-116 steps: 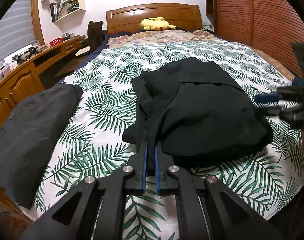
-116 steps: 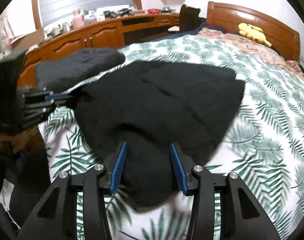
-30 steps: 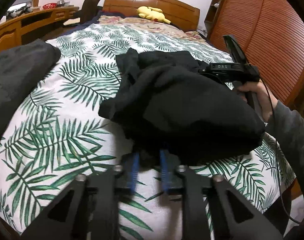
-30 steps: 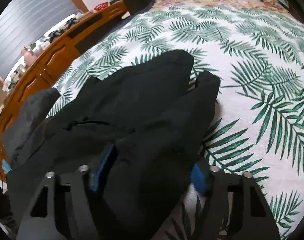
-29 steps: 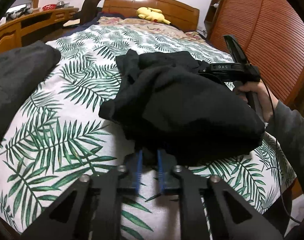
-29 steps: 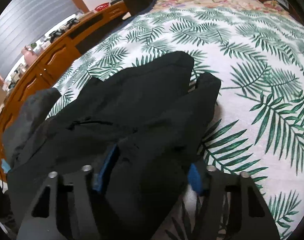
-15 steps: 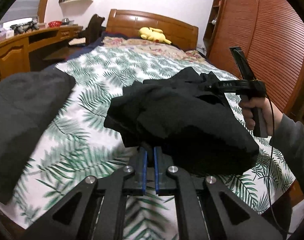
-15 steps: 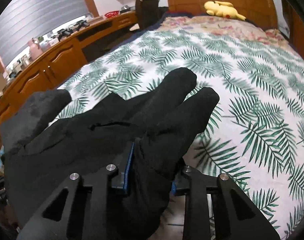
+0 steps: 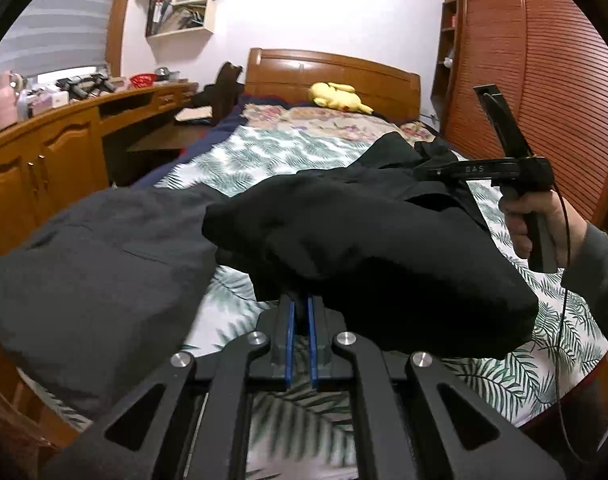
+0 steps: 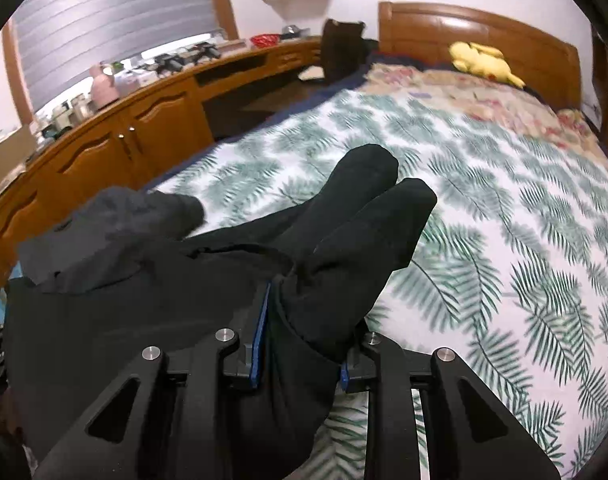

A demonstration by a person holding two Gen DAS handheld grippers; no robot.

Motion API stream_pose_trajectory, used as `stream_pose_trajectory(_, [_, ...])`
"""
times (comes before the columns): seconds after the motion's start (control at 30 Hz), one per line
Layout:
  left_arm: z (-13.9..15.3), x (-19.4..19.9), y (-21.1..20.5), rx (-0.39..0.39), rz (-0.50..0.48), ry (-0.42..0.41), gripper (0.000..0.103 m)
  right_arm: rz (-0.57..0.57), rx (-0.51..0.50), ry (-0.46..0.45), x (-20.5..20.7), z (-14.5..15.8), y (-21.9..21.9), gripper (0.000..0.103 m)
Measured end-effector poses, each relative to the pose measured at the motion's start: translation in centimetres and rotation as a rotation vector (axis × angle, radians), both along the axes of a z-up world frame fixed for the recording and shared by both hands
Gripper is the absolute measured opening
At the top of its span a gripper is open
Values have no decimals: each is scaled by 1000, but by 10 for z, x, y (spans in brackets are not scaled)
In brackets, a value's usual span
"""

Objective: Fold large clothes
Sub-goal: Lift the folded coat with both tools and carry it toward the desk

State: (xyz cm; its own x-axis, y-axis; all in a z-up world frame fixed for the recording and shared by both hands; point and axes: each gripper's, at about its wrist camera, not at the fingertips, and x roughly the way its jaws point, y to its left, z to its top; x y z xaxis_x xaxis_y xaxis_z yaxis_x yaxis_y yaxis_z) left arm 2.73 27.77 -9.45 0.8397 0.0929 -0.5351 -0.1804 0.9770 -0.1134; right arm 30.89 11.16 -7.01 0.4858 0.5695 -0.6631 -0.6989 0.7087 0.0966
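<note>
A folded black garment (image 9: 376, 248) hangs lifted above the palm-leaf bedspread (image 9: 271, 152), held at both ends. My left gripper (image 9: 298, 316) is shut on its near edge, blue pads pinching the cloth. My right gripper (image 10: 301, 328) is shut on a thick bundle of the same garment (image 10: 344, 232), which bulges out between the fingers. The right gripper and the hand holding it also show in the left wrist view (image 9: 500, 170) at the garment's far right end. A dark grey folded garment (image 9: 87, 264) lies at the bed's left edge, just left of the black one.
A wooden desk with cabinets (image 9: 43, 148) runs along the left of the bed. The wooden headboard (image 9: 332, 68) with a yellow plush toy (image 9: 338, 96) is at the far end. A louvred wardrobe (image 9: 544, 80) stands on the right. A dark chair (image 10: 342, 48) stands by the desk.
Both grippers closed on the black garment, lifted it off the bed and carried it left toward the grey garment. The views have tilted up to show more of the room.
</note>
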Motion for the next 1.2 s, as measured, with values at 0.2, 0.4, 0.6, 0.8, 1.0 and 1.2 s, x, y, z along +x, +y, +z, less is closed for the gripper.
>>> stream_pose_trajectory(0.2, [26,-26,34,44,58,-43,3,45,6,-41,-12,27,43,25])
stream_pose_trajectory(0.4, [51,-51,81,92,155,-69,3,101,24,-86,-25,53,105,25])
stream_pose_trajectory(0.6, [67,-76,135,136,278,-72,3,159,45,-108,-41,72,191,25])
stream_pose_trajectory(0.8, [44,-83,201,147,390,32,3,186,61,-60,-53,61,264,39])
stream_pose_trajectory(1.0, [-6,-98,228,88,416,104,6,186,-92,14,-68,8,299,54])
stream_pose_trajectory(1.2, [-5,-118,219,101,427,83,8,281,-90,-31,-105,2,300,54])
